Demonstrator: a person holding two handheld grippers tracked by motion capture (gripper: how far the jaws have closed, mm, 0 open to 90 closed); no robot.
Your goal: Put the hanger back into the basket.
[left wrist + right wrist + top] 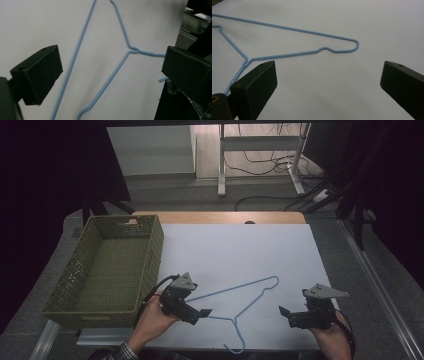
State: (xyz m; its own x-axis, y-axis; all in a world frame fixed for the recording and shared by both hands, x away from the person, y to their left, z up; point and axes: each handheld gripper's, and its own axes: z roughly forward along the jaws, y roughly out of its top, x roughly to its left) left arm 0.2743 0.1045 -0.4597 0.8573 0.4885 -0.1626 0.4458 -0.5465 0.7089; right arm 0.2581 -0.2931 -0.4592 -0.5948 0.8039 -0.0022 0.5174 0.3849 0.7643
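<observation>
1. A thin light-blue wire clothes hanger (239,304) lies flat on the white worktop (240,250), in its near half; the hook end reaches the near edge and the long straight bar runs up toward the middle.
2. The left gripper (200,312), black with a grey three-cornered plate on top, is held in the person's left hand (152,319) near the near left corner of the worktop. It sits over the hanger's left end.
3. In the left gripper view its jaws stand wide apart, holding nothing, with the hanger's bar and twisted neck (135,50) showing between them.
4. The right gripper (287,313), held in the right hand (332,332), is near the near right corner, apart from the hanger.
5. Its jaws are also spread wide and empty; the hanger's right shoulder bend (354,45) lies ahead of them.
6. An olive-green woven plastic basket (150,255) stands at the worktop's left edge, overhanging it.
</observation>
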